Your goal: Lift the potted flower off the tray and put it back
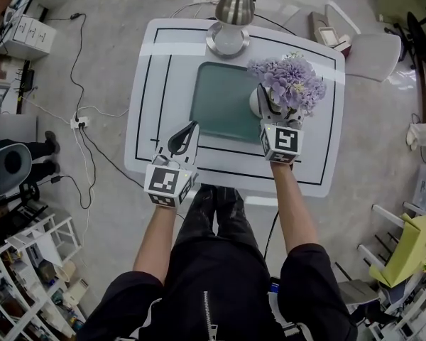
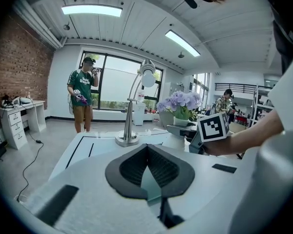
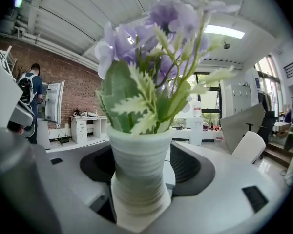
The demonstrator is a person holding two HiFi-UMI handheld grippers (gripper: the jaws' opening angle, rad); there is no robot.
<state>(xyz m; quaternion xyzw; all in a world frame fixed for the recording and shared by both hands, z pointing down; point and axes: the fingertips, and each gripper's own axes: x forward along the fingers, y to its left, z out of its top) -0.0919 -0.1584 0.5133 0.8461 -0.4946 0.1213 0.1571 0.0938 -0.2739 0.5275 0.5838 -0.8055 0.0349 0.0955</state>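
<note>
Between right gripper's [image 1: 268, 109] released fingers [image 3: 195, 172], potted flower [image 3: 139, 165] upright on tray [image 1: 220, 98]; left gripper [image 2: 147, 147] clenched empty.

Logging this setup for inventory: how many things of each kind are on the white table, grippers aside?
Desk lamp: 1
Tray: 1
Potted flower: 1
Total: 3

No text, label, brand, number or sign is legible in any view.
</note>
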